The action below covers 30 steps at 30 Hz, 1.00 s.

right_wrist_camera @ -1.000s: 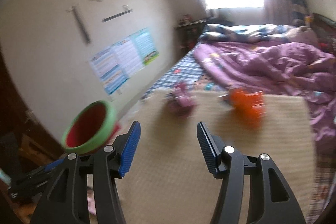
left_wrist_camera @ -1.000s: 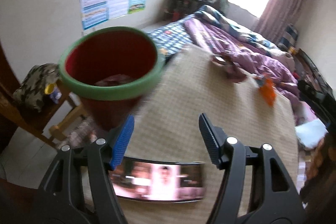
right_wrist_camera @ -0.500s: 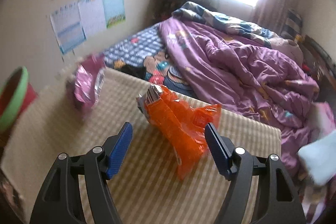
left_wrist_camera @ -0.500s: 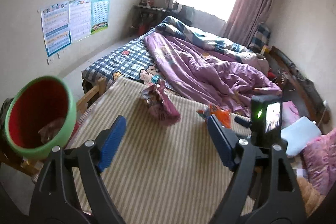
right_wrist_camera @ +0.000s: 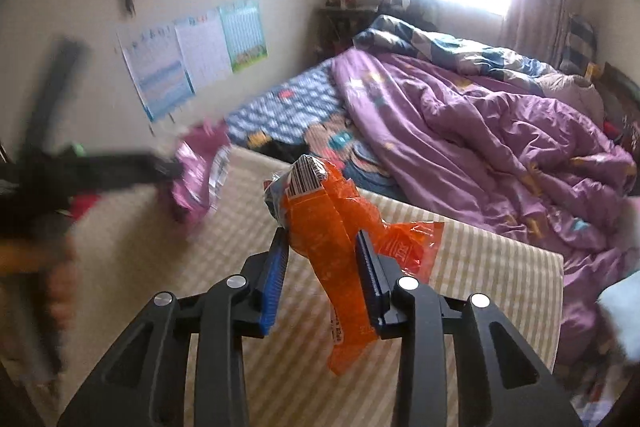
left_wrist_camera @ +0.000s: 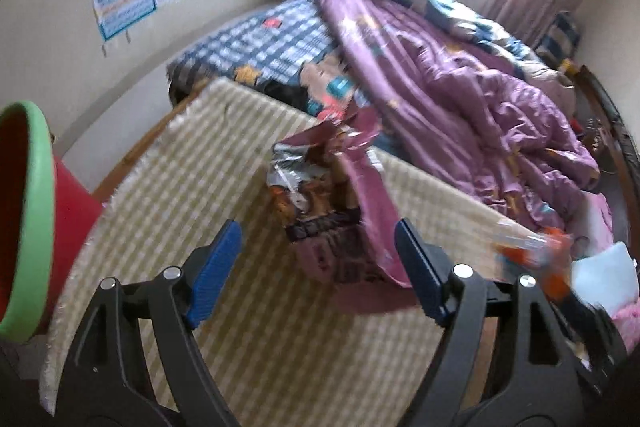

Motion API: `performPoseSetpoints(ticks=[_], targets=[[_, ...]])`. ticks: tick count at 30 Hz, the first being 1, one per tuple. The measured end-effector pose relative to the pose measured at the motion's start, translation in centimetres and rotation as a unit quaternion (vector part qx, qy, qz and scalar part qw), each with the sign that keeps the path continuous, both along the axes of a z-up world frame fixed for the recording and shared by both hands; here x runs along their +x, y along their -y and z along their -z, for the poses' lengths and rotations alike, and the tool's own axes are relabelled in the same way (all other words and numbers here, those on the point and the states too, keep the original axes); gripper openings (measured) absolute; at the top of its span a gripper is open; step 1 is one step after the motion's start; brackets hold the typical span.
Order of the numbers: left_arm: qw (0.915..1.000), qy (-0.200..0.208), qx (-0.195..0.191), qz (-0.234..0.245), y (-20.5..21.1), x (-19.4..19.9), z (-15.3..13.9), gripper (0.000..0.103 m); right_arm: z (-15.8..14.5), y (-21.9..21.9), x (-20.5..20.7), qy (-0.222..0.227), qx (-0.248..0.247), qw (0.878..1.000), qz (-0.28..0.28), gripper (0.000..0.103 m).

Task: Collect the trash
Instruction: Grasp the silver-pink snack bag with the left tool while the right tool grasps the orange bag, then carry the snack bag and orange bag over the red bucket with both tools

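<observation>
A bedroom, seen from two hand-held grippers working over a striped beige mat (left_wrist_camera: 192,163) laid at the foot of a bed heaped with a purple quilt (right_wrist_camera: 480,131). The right gripper (right_wrist_camera: 322,273) has just been closing, and its blue pads now press both sides of a crumpled orange snack wrapper (right_wrist_camera: 340,227), which stands up between them and spills past the fingertips; the pinch sits at the wrapper's middle, probably so the light film cannot slip out when lifted. The left gripper (left_wrist_camera: 318,267) stands open with its jaws well apart, and a pink-purple snack bag (left_wrist_camera: 332,203) lies on the mat just ahead of the gap, nearer the right-hand pad; neither pad appears to touch it, so this looks like lining up for a second pick. Off to the left gripper's left, at the mat's edge, stands a red bin with a green rim (left_wrist_camera: 36,211), cut off by the frame, the likely place for both pieces; its contents cannot be seen. Both views are motion-blurred, the bag's printing is unreadable, and in the right view the left gripper is only a dark smear.
</observation>
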<state>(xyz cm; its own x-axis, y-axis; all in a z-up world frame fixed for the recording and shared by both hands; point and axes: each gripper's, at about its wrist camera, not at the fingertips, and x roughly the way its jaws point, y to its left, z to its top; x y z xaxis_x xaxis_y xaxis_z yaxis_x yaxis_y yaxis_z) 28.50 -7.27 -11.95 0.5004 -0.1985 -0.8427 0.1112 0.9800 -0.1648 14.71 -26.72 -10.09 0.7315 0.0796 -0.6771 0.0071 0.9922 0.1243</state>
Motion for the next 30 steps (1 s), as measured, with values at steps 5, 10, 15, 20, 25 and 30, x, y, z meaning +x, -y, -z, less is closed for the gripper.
performPoseSetpoints(ticks=[5, 10, 15, 20, 25, 30], targets=[[0.9974, -0.050, -0.051, -0.013, -0.8, 1.2, 1.9, 0.051, -2.4, -0.2, -1.3, 0.024, 0.034, 0.999, 0.001, 0.034], [0.9978, -0.029, -0.058, 0.008, -1.4, -0.7, -0.3, 0.026, -4.0, -0.9, -2.7, 0.036, 0.054, 0.998, 0.002, 0.034], [0.9960, -0.001, -0.085, 0.025, -3.8, -5.3, -3.2, 0.025, -4.8, -1.7, -5.0, 0.048, 0.069, 0.996, 0.013, 0.034], [0.9954, 0.027, -0.082, 0.041, -5.1, -9.7, -5.4, 0.025, -4.8, -3.0, -7.5, 0.046, 0.096, 0.994, 0.032, 0.034], [0.9928, 0.066, -0.087, 0.049, -6.9, -15.3, -7.7, 0.025, -5.4, -5.8, -10.1, 0.049, 0.112, 0.992, 0.020, 0.034], [0.9915, 0.103, -0.065, 0.044, -8.7, -18.8, -9.1, 0.026, -6.7, -8.6, -11.9, 0.058, 0.130, 0.990, 0.008, 0.034]])
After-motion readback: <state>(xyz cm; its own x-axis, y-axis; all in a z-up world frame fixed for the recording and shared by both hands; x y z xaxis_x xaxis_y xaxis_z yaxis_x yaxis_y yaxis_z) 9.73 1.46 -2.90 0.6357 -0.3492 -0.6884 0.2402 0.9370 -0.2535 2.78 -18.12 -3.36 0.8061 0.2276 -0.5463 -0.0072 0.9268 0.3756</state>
